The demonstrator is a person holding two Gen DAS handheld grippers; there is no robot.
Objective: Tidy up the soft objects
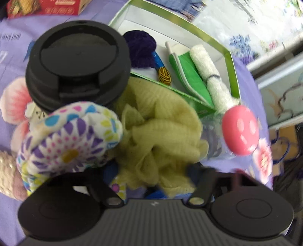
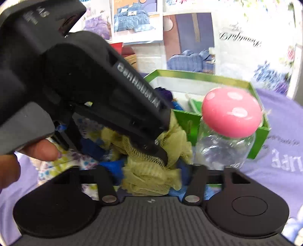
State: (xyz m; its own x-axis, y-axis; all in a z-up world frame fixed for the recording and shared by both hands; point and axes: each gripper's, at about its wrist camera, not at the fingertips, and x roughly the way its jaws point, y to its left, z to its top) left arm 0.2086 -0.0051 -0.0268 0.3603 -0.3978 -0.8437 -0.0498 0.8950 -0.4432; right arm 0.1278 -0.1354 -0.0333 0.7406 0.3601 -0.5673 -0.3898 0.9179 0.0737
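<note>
Left hand-held gripper (image 2: 161,151) clamped on loofah (image 1: 161,132); right hand-held gripper's state indeterminable. Risk: lifted mesh snagging, toppling jar (image 2: 225,149) lower right.

Black-lidded cup (image 1: 77,66), clear jar (image 2: 225,149) (pink spotted lid), red box (image 1: 43,7)

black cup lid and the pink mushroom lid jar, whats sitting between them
In the left wrist view, the yellow-green mesh loofah fills the stretch between the black cup lid and the pink-lidded jar.

We see a worktop (image 1: 13,49) w/ purple floral cloth; green box (image 1: 232,62) at 1 o'clock, black-lidded cup (image 1: 77,62) at 11, red carton (image 1: 43,7) beyond.
</note>
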